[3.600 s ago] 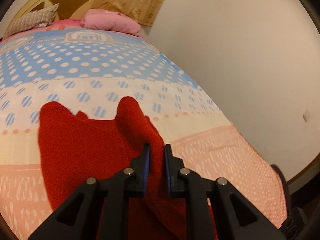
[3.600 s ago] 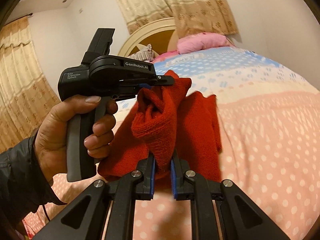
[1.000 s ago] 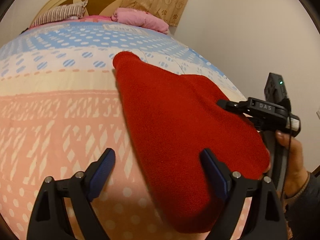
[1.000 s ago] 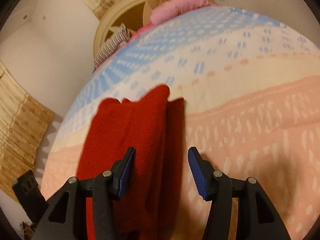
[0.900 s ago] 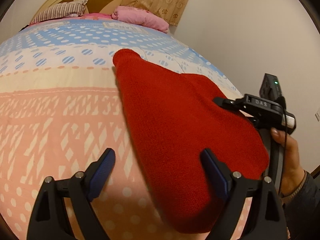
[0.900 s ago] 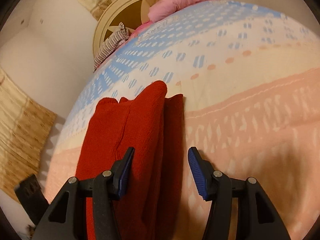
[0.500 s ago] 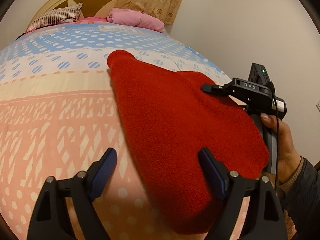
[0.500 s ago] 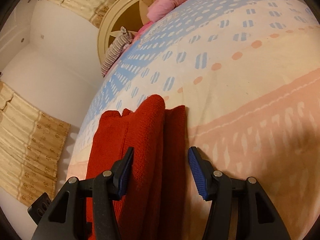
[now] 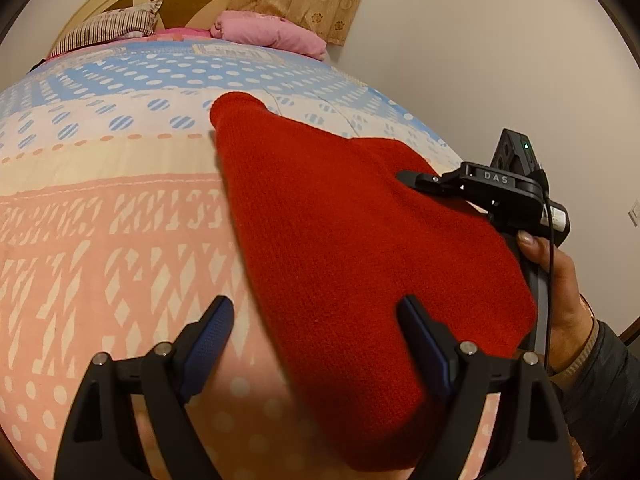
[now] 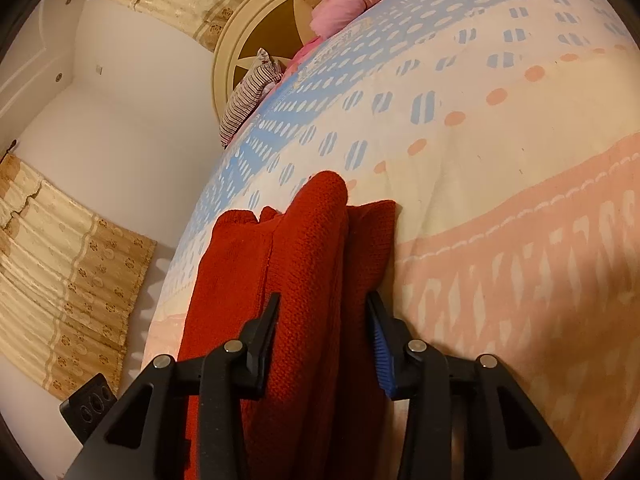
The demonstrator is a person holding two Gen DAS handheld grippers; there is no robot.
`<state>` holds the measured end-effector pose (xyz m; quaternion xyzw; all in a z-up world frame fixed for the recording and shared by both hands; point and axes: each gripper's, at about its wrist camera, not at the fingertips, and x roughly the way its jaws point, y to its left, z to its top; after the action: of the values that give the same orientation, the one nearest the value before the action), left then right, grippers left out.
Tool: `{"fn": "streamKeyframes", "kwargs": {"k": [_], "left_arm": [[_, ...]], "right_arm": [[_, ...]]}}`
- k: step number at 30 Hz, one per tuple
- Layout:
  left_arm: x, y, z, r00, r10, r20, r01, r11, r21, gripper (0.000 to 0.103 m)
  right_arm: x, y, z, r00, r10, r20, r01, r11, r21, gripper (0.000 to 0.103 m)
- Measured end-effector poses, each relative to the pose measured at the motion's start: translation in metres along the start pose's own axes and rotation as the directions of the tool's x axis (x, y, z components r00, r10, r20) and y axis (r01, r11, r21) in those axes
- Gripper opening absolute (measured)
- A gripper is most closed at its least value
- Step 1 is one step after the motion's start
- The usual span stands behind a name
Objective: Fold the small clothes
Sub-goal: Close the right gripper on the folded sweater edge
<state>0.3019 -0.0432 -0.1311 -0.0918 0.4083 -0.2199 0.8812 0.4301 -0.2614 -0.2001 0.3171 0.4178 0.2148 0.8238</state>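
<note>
Red knit garment [image 9: 352, 240], one only, lies folded lengthwise on the bed [image 9: 112, 216]. Left gripper [image 9: 316, 328] hangs over it, jaws wide, gripping nothing. Right gripper [image 10: 324, 324] is closing around a raised fold. Two pillows, striped [image 9: 104, 30] and pink [image 9: 268, 36]. Only the left view shows the hand [image 9: 556, 272].

The left gripper [image 9: 316, 344] is hovering with jaws spread wide over the red knit garment [image 9: 352, 240] lying on the bedspread [image 9: 100, 240], while the right gripper [image 9: 408, 178] is touching its far edge.
</note>
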Motion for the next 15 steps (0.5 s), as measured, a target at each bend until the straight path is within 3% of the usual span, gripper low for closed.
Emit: {"fn": "streamKeyframes", "kwargs": {"k": [4, 7, 15], "left_arm": [[0.000, 0.000, 0.000, 1.000, -0.031, -0.001, 0.031, 1.000, 0.002, 0.079], [0.000, -0.001, 0.000, 0.998, -0.062, -0.003, 0.062, 0.998, 0.006, 0.070], [-0.001, -0.003, 0.001, 0.996, -0.091, 0.001, 0.091, 0.996, 0.012, 0.057]], "right_arm": [[0.000, 0.002, -0.001, 1.000, -0.010, 0.000, 0.010, 1.000, -0.016, 0.040], [-0.002, -0.001, -0.002, 1.000, 0.015, -0.005, -0.015, 1.000, -0.008, 0.036], [-0.003, -0.009, -0.002, 0.998, 0.060, -0.011, -0.060, 0.998, 0.022, 0.031]]}}
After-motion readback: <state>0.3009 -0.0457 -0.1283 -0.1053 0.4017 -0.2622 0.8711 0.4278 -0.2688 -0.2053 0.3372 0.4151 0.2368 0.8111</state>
